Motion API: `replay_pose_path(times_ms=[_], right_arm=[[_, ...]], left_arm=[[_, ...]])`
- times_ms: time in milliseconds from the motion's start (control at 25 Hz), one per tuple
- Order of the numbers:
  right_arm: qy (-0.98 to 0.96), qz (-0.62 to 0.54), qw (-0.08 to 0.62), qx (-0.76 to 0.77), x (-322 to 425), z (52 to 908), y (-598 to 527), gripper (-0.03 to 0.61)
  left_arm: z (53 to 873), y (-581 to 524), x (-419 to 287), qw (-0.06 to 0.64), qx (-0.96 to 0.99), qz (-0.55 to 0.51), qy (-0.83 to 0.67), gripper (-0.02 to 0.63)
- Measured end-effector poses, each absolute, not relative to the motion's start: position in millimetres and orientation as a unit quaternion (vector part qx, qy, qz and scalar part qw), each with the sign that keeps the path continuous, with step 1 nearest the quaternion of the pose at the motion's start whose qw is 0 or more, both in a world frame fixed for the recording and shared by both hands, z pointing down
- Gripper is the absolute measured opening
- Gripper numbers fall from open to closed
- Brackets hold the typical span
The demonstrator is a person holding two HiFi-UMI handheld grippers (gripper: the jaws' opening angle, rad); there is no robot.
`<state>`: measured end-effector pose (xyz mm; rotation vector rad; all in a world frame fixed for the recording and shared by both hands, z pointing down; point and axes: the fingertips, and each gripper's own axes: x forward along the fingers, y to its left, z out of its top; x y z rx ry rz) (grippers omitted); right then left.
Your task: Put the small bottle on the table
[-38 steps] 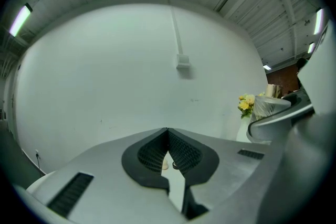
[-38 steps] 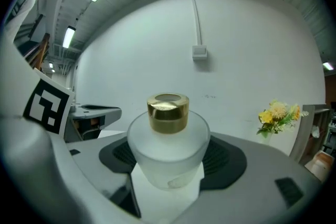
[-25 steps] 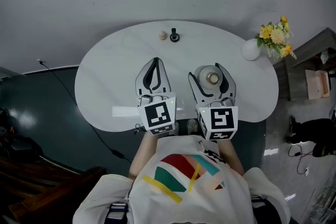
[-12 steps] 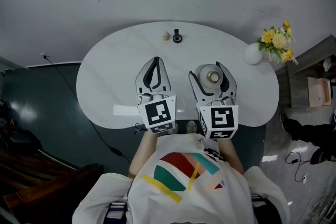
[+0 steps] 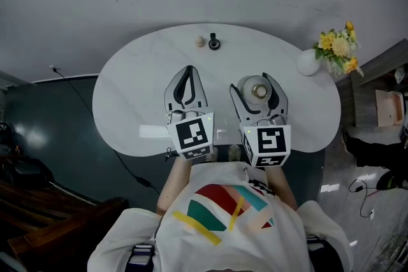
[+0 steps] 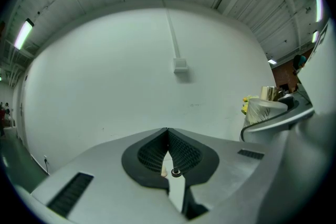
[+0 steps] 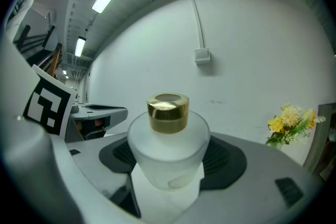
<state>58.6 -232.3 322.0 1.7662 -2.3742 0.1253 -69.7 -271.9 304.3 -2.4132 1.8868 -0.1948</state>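
Note:
The small bottle [image 5: 250, 87] is frosted white glass with a gold cap. It stands upright between the jaws of my right gripper [image 5: 255, 83], which is shut on its body over the white oval table [image 5: 134, 73]. In the right gripper view the bottle [image 7: 168, 149] fills the middle, with the dark pads [image 7: 226, 157] against its sides. I cannot tell whether its base touches the tabletop. My left gripper [image 5: 189, 71] hovers beside it to the left, shut and holding nothing. Its jaws meet at the tips in the left gripper view [image 6: 168, 134].
A small beige knob [image 5: 199, 41] and a small black object [image 5: 214, 44] sit near the table's far edge. A round white vase [image 5: 308, 62] with yellow flowers [image 7: 286, 123] stands at the table's right end. A cable [image 5: 89, 124] runs along the dark floor on the left.
Both grippers have edged a little farther over the table. The bottle stays held in the right gripper.

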Motion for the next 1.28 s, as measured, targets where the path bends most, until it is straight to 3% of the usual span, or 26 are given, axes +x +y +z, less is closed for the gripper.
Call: replay_pose_path(times_ms=[600, 1280], right_arm=[[-0.788, 0.094, 0.102, 0.600, 78, 345, -270, 0.339], [-0.774, 0.140, 0.185, 0.590, 105, 411, -369, 0.339]], left_arm=[[318, -294, -71, 0.023, -0.776, -0.085, 0.624, 0.017], [327, -340, -58, 0.020, -0.768, -0.112, 0.631, 0.017]])
